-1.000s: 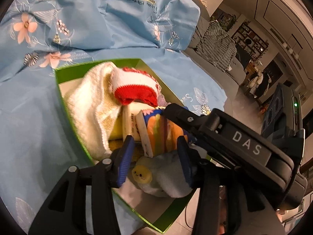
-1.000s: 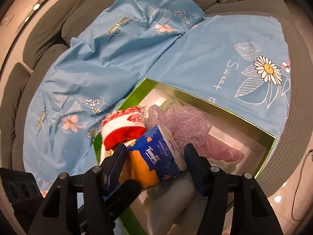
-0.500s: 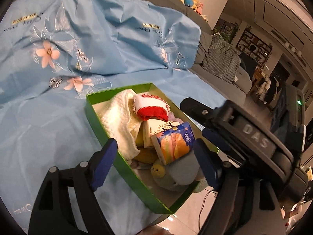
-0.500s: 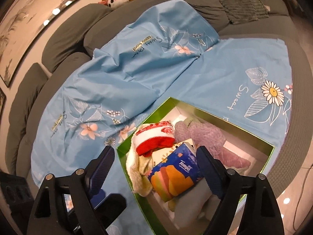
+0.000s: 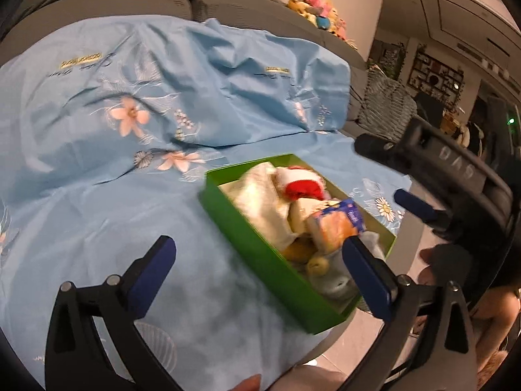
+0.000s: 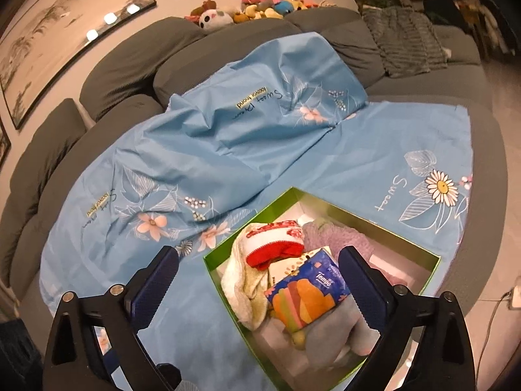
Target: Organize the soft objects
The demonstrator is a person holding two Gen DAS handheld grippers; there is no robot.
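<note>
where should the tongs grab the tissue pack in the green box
Probably from above, across the short sides of the tissue pack. It lies tilted on top of the pile in the green box, with its long faces exposed, and nothing covers it.

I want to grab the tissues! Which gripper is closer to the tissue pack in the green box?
Probably the right gripper: the tissue pack lies just beyond its opening, empty fingers. The left gripper, also opening and empty, hangs over the blue cloth, pack toward its right finger.
</note>
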